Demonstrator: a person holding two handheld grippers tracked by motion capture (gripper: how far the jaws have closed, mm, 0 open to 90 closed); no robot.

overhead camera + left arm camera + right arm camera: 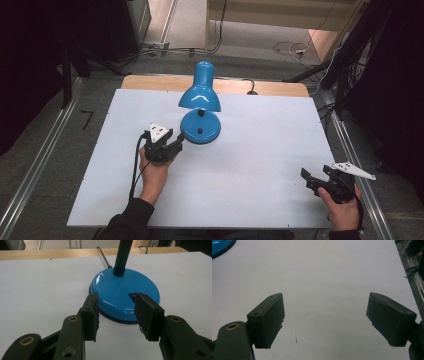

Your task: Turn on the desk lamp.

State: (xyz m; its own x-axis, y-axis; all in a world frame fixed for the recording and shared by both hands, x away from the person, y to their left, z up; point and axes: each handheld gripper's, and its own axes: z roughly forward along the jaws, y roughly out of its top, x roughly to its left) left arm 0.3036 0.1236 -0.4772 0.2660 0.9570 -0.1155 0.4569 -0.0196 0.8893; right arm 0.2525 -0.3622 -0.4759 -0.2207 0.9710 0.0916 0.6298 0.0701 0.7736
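So the white table has just one thing on it: a blue desk lamp sitting toward the far middle, shade drooping over its round base. Looks like early days to me. The left gripper is right up at the base's near edge, jaws partly spread on either side of the rim, not clamped yet. The right gripper sits well apart near the table's right corner, jaws wide, holding nothing. Grabbing or moving the lamp is all still to do, I'd guess.
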